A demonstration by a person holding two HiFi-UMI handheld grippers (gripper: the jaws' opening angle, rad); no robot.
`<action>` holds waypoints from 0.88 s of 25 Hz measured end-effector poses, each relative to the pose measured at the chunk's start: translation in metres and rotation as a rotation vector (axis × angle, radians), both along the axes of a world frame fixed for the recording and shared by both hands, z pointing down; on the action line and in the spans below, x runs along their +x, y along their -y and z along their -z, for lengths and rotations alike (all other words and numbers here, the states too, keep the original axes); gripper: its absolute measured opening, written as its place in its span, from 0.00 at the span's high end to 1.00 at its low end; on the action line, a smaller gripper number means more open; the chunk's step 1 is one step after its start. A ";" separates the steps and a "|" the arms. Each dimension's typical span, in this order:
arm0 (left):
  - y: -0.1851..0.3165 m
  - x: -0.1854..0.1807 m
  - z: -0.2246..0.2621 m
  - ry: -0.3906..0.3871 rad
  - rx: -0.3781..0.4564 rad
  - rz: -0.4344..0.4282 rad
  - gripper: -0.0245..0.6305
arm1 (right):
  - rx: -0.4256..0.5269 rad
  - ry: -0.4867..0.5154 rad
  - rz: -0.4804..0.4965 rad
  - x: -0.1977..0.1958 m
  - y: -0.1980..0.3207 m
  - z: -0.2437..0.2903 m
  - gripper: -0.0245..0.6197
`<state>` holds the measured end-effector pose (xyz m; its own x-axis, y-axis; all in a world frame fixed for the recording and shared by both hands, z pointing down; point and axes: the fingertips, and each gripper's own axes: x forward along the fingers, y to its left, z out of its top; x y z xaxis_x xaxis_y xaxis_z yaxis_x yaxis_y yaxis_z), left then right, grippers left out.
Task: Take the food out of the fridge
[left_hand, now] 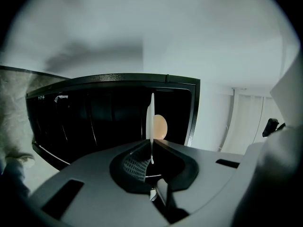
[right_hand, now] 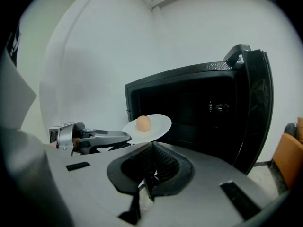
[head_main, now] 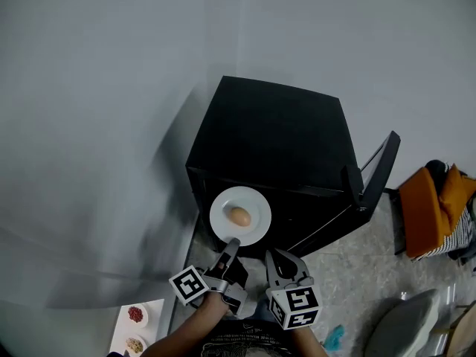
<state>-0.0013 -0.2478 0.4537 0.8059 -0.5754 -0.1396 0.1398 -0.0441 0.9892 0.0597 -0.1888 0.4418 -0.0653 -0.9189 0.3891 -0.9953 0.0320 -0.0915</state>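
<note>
A white plate [head_main: 254, 226] carrying one brown egg [head_main: 239, 216] hangs just in front of the open black fridge [head_main: 275, 140]. My left gripper [head_main: 232, 245] is shut on the plate's near rim. In the left gripper view the plate [left_hand: 151, 115] stands edge-on between the jaws, with the egg [left_hand: 161, 126] behind it. My right gripper [head_main: 277, 256] sits beside the left one, shut and holding nothing. The right gripper view shows its fingertips [right_hand: 152, 145] meeting, and beyond them the plate [right_hand: 158, 126], the egg [right_hand: 143, 123] and the left gripper [right_hand: 124, 137].
The fridge door [head_main: 375, 173] stands open to the right. A white surface at lower left holds small dishes of food [head_main: 135, 314]. An orange bundle [head_main: 428, 207] and a grey seat [head_main: 405, 326] are on the right, with a teal scrap [head_main: 333, 338] on the floor. A pale wall runs behind.
</note>
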 end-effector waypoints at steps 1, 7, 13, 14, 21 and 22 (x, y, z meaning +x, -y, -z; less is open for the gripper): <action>-0.002 -0.001 0.002 0.002 0.001 0.000 0.93 | 0.005 0.000 -0.006 0.001 -0.001 0.001 0.93; -0.009 -0.008 0.014 0.005 0.019 0.002 0.93 | 0.040 -0.009 -0.033 0.002 -0.004 0.008 0.93; -0.012 -0.011 0.023 0.018 0.036 0.008 0.93 | 0.056 -0.026 -0.035 -0.002 -0.006 0.014 0.93; -0.013 -0.011 0.023 0.018 0.038 0.007 0.93 | 0.058 -0.028 -0.035 -0.002 -0.006 0.015 0.93; -0.014 -0.010 0.022 0.023 0.042 -0.002 0.93 | 0.067 -0.029 -0.039 -0.003 -0.007 0.017 0.93; -0.014 -0.010 0.022 0.024 0.043 -0.002 0.93 | 0.067 -0.028 -0.040 -0.003 -0.007 0.017 0.93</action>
<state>-0.0109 -0.2334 0.4317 0.8104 -0.5678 -0.1443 0.1159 -0.0860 0.9895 0.0568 -0.1821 0.4249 -0.0181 -0.9446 0.3276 -0.9981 -0.0024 -0.0622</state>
